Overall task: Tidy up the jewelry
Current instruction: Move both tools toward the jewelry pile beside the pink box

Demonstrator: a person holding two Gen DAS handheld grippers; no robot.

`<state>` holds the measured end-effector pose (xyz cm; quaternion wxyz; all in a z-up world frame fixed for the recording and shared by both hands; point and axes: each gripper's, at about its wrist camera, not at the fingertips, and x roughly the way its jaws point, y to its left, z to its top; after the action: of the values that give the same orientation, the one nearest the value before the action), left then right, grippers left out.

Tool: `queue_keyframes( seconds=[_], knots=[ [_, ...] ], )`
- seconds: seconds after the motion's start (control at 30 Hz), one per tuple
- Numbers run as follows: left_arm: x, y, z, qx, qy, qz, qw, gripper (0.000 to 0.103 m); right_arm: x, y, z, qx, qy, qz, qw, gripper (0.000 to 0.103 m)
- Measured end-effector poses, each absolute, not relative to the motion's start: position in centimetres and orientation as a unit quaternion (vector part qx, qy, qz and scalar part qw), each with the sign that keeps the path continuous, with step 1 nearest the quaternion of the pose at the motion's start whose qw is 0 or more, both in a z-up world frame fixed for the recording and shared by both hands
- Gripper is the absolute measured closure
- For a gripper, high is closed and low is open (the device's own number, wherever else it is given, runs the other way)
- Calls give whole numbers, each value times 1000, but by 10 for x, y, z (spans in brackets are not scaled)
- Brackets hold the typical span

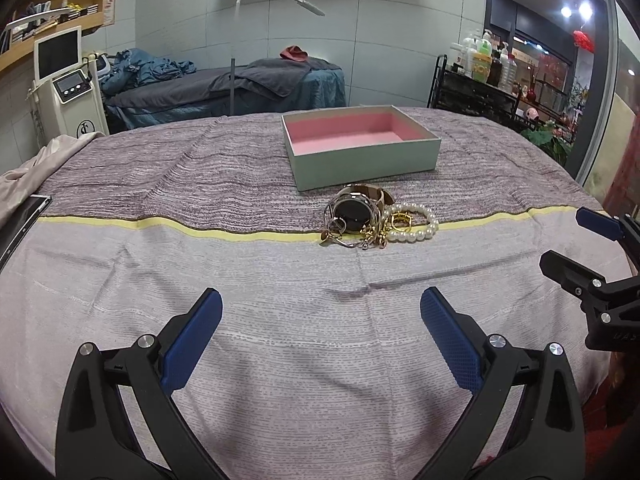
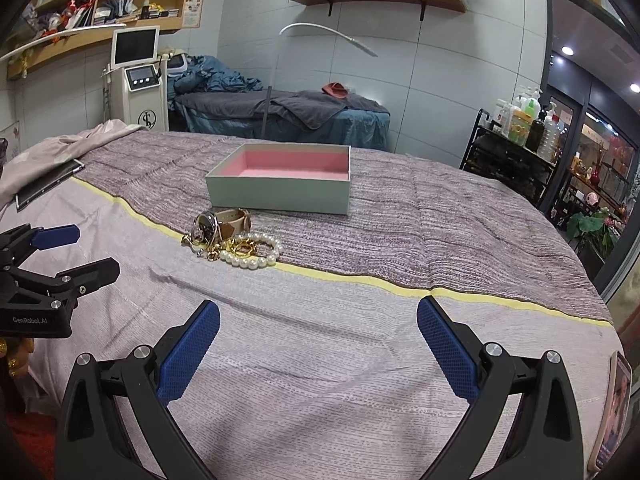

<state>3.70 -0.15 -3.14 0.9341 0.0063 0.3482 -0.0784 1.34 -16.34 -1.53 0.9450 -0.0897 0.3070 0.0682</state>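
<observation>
A pile of jewelry lies on the cloth-covered table: a watch (image 1: 354, 210) with a tan strap, a pearl bracelet (image 1: 416, 224), gold and silver pieces (image 1: 372, 236). Just behind it stands an open green box (image 1: 360, 148) with a pink lining and nothing inside. My left gripper (image 1: 320, 300) is open and holds nothing, well short of the pile. My right gripper (image 2: 318, 312) is open too, with the pile to its far left: watch (image 2: 218, 222), pearl bracelet (image 2: 256, 254), box (image 2: 280, 184). Each gripper shows at the edge of the other's view.
A tablet (image 2: 50, 186) lies at the table's left edge by a pale crumpled sheet (image 2: 60, 148). A phone (image 2: 616, 408) lies at the right edge. A yellow stripe (image 1: 160, 226) crosses the cloth. Beyond the table: a massage bed, a device on a stand, a bottle cart (image 2: 516, 140).
</observation>
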Motion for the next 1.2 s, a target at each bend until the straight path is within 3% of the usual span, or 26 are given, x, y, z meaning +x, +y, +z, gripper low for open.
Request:
queue_keyframes(
  seconds=[0.63, 0.8, 1.2],
  knots=[
    [103, -13, -40, 55, 379, -148, 912, 6, 88, -186, -32, -60, 411, 128, 901, 7],
    [120, -14, -45, 49, 393, -162, 904, 15, 109, -183, -37, -67, 433, 145, 887, 14],
    [132, -8, -50, 42, 401, -177, 898, 22, 139, -168, -36, -90, 447, 157, 876, 28]
  ],
)
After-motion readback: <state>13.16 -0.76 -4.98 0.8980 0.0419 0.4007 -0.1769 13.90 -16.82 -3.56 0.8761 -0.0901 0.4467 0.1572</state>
